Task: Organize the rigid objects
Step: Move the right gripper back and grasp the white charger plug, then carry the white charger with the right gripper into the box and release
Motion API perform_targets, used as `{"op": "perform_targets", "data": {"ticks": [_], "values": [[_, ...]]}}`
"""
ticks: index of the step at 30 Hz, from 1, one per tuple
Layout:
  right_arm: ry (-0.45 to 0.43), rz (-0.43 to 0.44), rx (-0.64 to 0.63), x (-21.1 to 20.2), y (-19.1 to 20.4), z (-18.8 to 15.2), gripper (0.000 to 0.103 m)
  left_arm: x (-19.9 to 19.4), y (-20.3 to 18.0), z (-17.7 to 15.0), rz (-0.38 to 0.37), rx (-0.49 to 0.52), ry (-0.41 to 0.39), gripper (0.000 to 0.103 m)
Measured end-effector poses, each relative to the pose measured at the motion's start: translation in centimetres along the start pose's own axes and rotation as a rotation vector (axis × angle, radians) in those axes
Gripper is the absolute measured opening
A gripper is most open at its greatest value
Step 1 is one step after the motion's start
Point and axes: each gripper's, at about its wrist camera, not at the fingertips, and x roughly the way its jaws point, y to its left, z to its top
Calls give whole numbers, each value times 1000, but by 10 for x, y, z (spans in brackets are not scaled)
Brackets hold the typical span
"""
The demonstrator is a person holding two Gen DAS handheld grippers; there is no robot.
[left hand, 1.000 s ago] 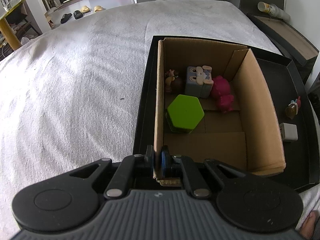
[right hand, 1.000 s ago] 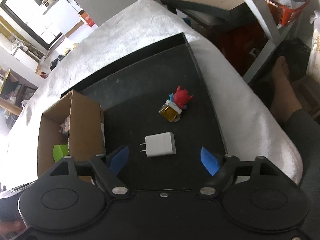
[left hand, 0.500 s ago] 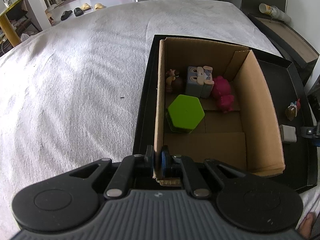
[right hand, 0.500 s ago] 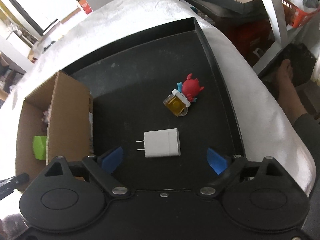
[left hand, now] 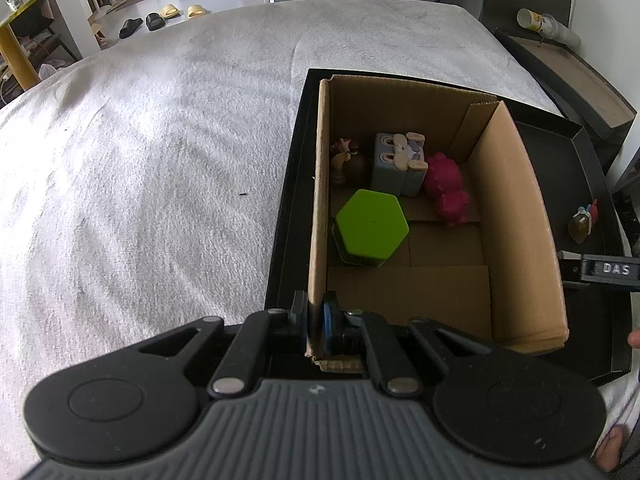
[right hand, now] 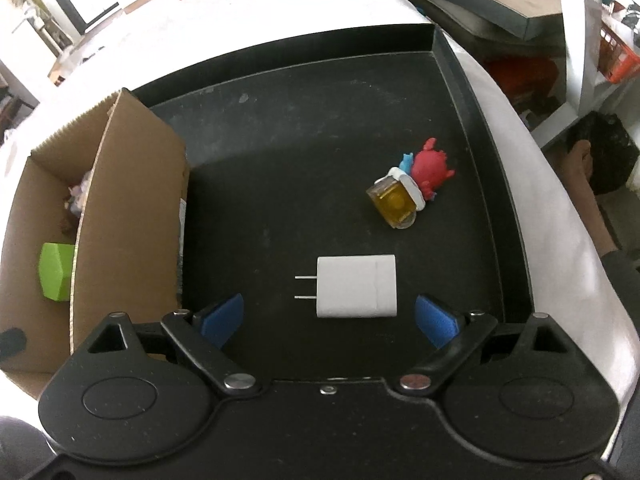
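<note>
My left gripper is shut on the near corner of the left wall of a cardboard box. The box stands in a black tray and holds a green hexagonal block, a blue-grey figure, a pink toy and a small brown figure. My right gripper is open, low over the tray, its blue pads either side of a white plug charger. A red toy with a yellow cube lies beyond it. The box is at its left.
The tray rests on a white blanket. A dark side table with a cup stands at the far right. An orange basket and shelving lie beyond the tray's right edge. A person's foot is at the right.
My right gripper has moved forward and down towards the white charger, which now lies between its open pads. Its tip now shows at the right of the left wrist view. The left gripper has not moved.
</note>
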Motion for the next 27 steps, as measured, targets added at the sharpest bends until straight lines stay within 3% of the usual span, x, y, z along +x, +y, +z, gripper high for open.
{"op": "perform_targets", "data": {"ticks": [9, 13, 15, 27], "values": [[28, -70, -38, 18, 9, 4, 92, 0, 0, -1, -4, 4, 1, 6], [68, -97, -65, 28, 6, 3, 75, 0, -1, 0, 2, 16, 1, 6], [53, -97, -108, 25, 9, 2, 61, 0, -1, 0, 4, 21, 3, 6], [46, -41, -80, -8, 5, -9, 61, -1, -2, 0, 5, 23, 0, 6]]}}
